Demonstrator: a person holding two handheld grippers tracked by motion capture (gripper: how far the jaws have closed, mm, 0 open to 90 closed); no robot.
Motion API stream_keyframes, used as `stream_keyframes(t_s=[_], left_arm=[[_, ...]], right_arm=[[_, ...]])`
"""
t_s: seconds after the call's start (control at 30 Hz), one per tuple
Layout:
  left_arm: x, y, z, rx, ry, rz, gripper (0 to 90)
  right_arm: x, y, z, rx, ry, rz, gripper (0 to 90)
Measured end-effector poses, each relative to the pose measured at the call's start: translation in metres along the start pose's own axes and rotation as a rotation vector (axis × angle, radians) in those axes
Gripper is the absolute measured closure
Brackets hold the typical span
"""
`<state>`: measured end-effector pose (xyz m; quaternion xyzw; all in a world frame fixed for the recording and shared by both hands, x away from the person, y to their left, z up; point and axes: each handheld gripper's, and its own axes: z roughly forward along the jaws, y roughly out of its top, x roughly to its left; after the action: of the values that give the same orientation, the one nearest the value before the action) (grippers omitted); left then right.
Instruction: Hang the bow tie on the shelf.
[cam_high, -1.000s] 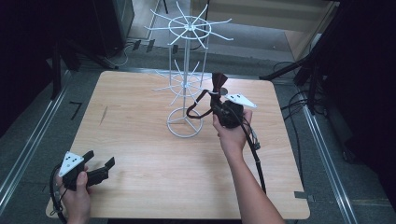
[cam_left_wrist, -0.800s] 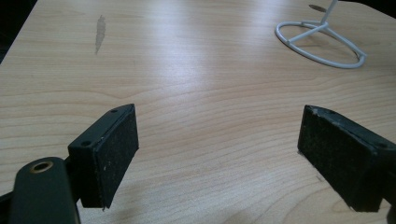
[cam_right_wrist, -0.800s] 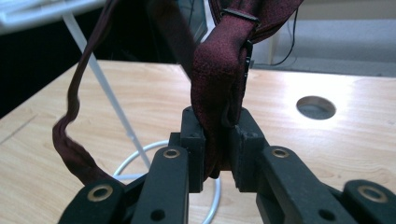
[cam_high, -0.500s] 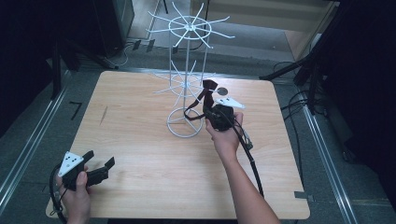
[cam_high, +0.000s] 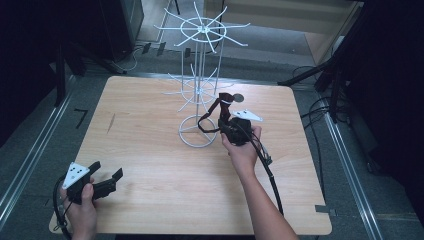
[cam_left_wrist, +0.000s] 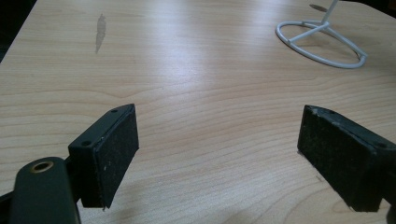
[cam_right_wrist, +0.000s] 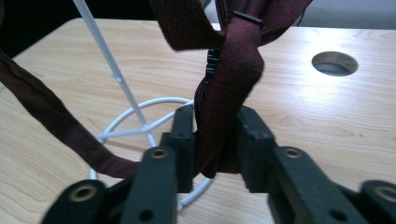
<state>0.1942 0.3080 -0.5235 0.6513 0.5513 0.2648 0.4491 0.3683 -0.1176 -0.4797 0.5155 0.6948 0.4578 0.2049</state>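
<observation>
One right gripper (cam_right_wrist: 215, 140) pinches a maroon strap (cam_right_wrist: 224, 93), seemingly a tie.

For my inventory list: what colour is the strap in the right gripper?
Dark maroon strap, clearest in the right gripper view.

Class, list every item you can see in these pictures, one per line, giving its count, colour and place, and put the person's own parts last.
Table: one, light wood, centre of the high view.
Wire rack: one, white, standing at the table's far middle.
Strap: one, dark red, hanging beside the rack, clamped in the right gripper.
Hole: one, round, in the tabletop.
Left gripper: one, black, open, near corner.
Right gripper: one, black, shut on strap.
</observation>
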Motion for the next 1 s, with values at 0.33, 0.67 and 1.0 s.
stream_keyframes(t_s=[0.33,0.67,1.0], left_arm=[[0.000,0.000,0.000,0.000,-0.002,0.002,13.3],[0.000,0.000,0.000,-0.001,-0.001,0.002,13.3],[0.000,0.000,0.000,0.002,-0.002,0.005,13.4]], right_arm=[[-0.001,0.002,-0.010,0.033,-0.006,-0.048,34.2],[-0.008,0.007,-0.029,0.041,-0.003,-0.066,20.8],[-0.018,0.001,-0.052,0.037,-0.018,-0.098,18.6]])
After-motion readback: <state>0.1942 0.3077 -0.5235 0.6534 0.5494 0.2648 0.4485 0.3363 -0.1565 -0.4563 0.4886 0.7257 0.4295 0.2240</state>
